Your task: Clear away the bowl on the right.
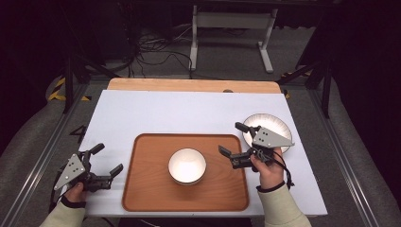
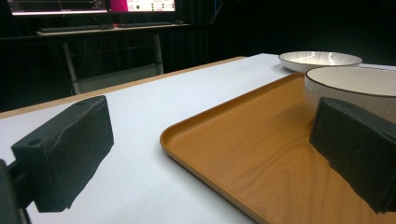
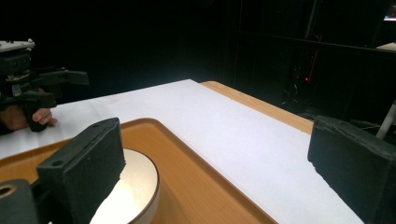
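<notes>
The white bowl [image 1: 187,165] sits on the wooden tray [image 1: 142,189]. The plate [image 1: 279,124] waits off the tray. The left claw [image 1: 106,161] and right claw [image 1: 232,138] are both wide apart, holding nothing.

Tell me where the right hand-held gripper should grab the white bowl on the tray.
Probably the bowl's rim on its right side, the edge nearest the right hand-held gripper. The bowl stands upright and open in the middle of the tray, so one jaw could go inside the wall and one outside. Both jaws are already spread wide, and the gripper hovers just right of the bowl.
</notes>
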Tool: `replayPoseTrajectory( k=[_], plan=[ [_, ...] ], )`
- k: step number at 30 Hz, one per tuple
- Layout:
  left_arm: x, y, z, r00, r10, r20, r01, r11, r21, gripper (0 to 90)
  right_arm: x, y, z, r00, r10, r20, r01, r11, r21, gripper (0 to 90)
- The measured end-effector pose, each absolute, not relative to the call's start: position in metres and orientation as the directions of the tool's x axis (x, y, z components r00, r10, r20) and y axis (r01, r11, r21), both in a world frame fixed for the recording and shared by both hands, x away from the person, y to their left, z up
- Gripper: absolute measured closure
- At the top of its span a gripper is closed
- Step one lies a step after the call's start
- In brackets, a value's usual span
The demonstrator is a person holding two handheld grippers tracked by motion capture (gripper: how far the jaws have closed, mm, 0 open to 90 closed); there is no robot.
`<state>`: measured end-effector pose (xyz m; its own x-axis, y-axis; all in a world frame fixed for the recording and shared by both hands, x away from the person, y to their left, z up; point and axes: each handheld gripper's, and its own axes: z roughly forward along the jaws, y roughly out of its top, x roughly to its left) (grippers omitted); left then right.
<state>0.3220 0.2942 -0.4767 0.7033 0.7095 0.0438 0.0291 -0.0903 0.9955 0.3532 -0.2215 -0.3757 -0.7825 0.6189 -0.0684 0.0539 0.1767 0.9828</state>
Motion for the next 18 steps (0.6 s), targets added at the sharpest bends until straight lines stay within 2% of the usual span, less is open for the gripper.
replayPoseTrajectory(
  k=[18],
  plan=[
    [0.322,0.294,-0.477,0.703,0.71,0.045,0.029,-0.092,0.995,0.3,0.346,-0.26,-0.38,-0.752,0.658,-0.044,0.048,0.121,0.991,4.0]
  ],
)
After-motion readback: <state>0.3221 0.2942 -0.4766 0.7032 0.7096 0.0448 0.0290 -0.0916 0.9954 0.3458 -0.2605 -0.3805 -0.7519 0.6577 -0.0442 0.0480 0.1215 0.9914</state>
